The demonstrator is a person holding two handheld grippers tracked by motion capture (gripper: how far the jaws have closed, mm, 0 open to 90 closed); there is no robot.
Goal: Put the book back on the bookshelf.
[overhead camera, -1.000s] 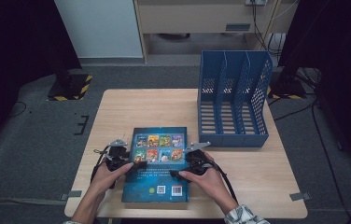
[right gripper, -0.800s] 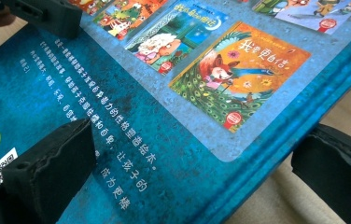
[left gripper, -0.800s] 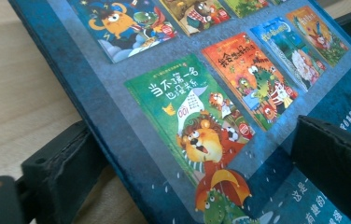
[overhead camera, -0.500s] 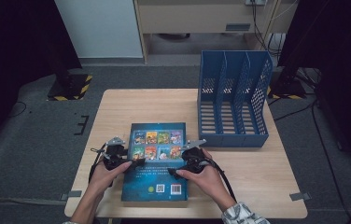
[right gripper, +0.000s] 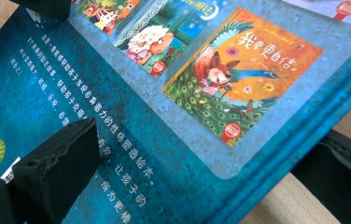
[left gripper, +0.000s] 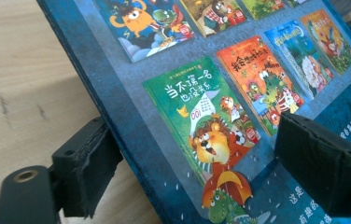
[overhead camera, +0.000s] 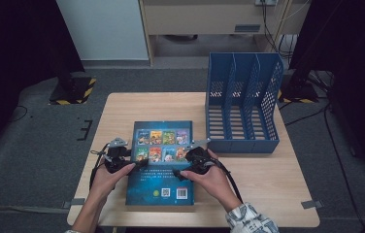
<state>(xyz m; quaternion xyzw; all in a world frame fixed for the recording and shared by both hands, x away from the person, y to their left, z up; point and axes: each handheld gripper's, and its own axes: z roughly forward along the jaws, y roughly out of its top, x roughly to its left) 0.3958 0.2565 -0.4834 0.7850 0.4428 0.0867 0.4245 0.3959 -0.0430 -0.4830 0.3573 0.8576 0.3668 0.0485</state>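
A large blue hardcover picture book (overhead camera: 161,162), back cover up with small cartoon covers printed on it, lies near the front edge of the pale wooden table (overhead camera: 268,184), just left of a blue perforated plastic file rack (overhead camera: 242,109) that stands at the right rear corner. The person has a gripper at each long side of it. The left gripper (overhead camera: 133,162) has one finger (left gripper: 87,161) under the book's left edge and the other (left gripper: 320,158) over the cover; these fingers have just been closing, the book between them, yet from the left gripper view I cannot say they pinch it. The right gripper (overhead camera: 184,167) straddles the right edge likewise, one finger (right gripper: 61,163) above the cover and one (right gripper: 337,172) beneath; whether it squeezes I cannot tell either. Against a second ago, the hands sit a touch higher and the book's edges look lifted off the table in both gripper views. I would judge the two-handed lift has begun, likely toward a slot of the rack.
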